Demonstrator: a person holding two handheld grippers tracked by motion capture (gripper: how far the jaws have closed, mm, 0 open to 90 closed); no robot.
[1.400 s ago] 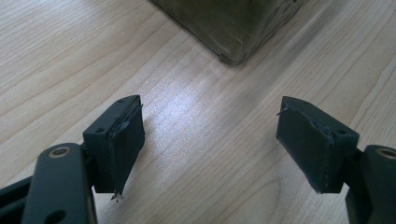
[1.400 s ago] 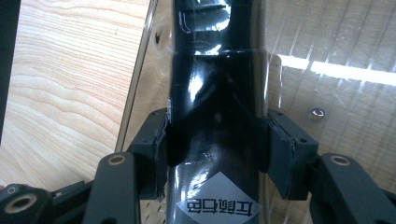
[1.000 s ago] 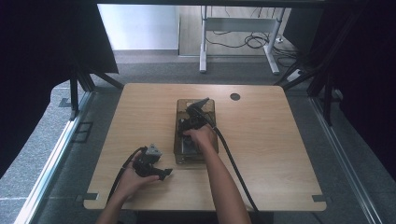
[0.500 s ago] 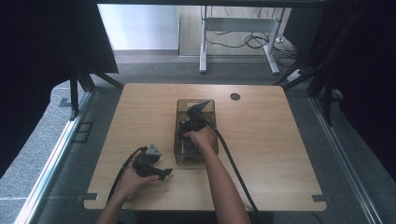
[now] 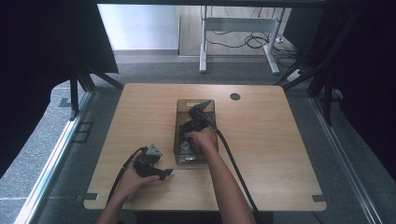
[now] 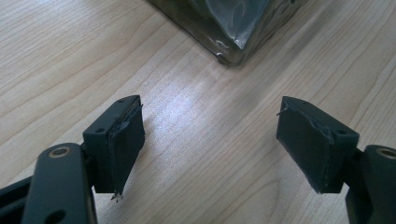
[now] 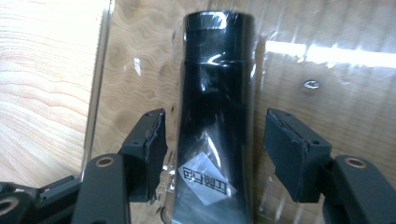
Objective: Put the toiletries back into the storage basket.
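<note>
Glossy black plastic-wrapped tube [image 7: 217, 116] between spread right claw [image 7: 219, 149] pads, just opening; left claw [image 6: 210, 140] spread.

Right hand-held gripper [image 5: 194, 122] over clear tray [image 5: 182, 106]

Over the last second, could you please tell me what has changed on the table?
The right gripper has just been opening its jaws; the black tube lies between them in the clear tray, no longer pressed. Both hands, the left gripper and the tray stayed put.

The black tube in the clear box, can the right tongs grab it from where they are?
Probably yes: the right tongs stand open astride the black tube in the clear box, nothing between.
</note>
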